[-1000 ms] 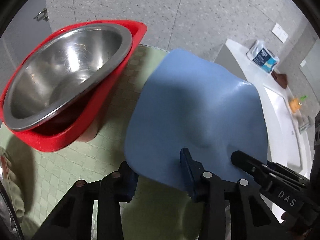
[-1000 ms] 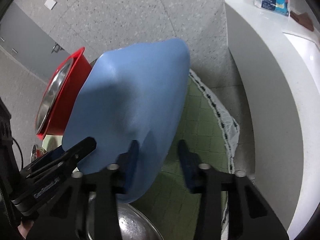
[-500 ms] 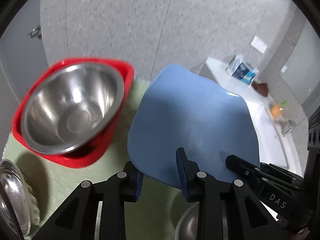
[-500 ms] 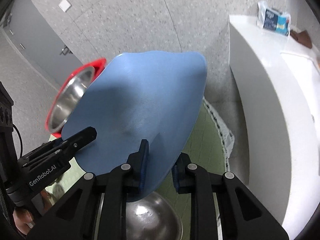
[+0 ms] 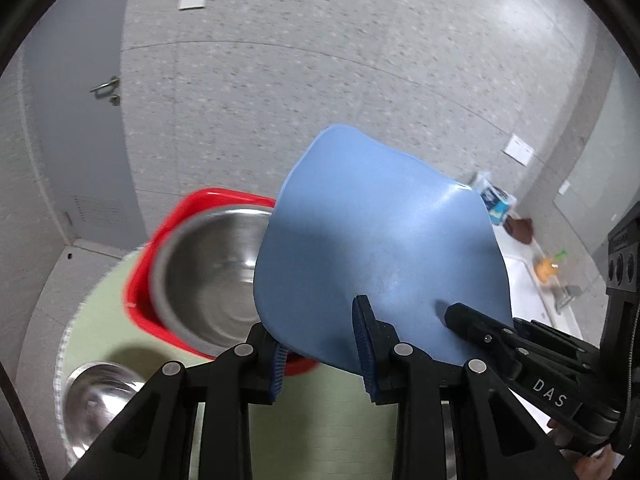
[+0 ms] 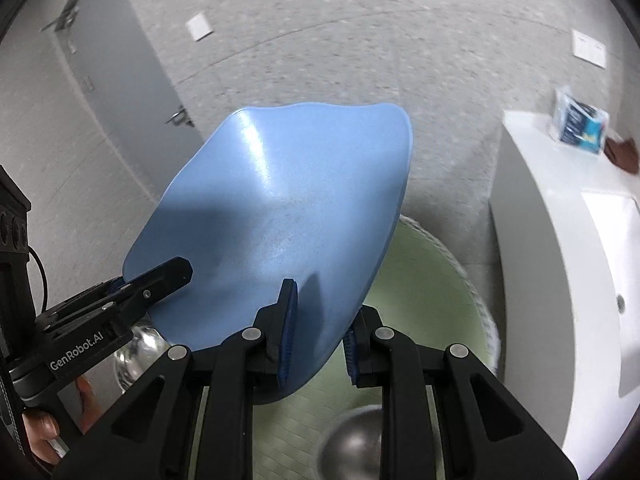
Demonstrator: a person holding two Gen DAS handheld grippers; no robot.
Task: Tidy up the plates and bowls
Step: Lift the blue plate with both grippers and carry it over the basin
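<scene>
A blue square plate (image 5: 380,256) is held in the air, tilted, by both grippers. My left gripper (image 5: 322,350) is shut on its near left edge. My right gripper (image 6: 318,330) is shut on its near right edge; the plate fills the middle of the right wrist view (image 6: 276,220). The right gripper's fingers (image 5: 472,320) show at the plate's right edge in the left wrist view, the left gripper's fingers (image 6: 160,276) at its left edge in the right wrist view. Behind it a steel bowl (image 5: 208,276) sits in a red square dish (image 5: 160,280) on the green mat (image 5: 104,320).
A second steel bowl (image 5: 96,404) sits on the mat at the near left, and another steel bowl (image 6: 352,436) lies below the plate. A white counter with a sink (image 6: 560,280) stands to the right, with a blue packet (image 6: 576,124) on it. A grey door (image 5: 80,140) is at the left.
Both grippers have lifted the blue plate well up off the mat and tilted it. The right gripper has closed on its edge. The red dish and bowl now lie lower and farther.
</scene>
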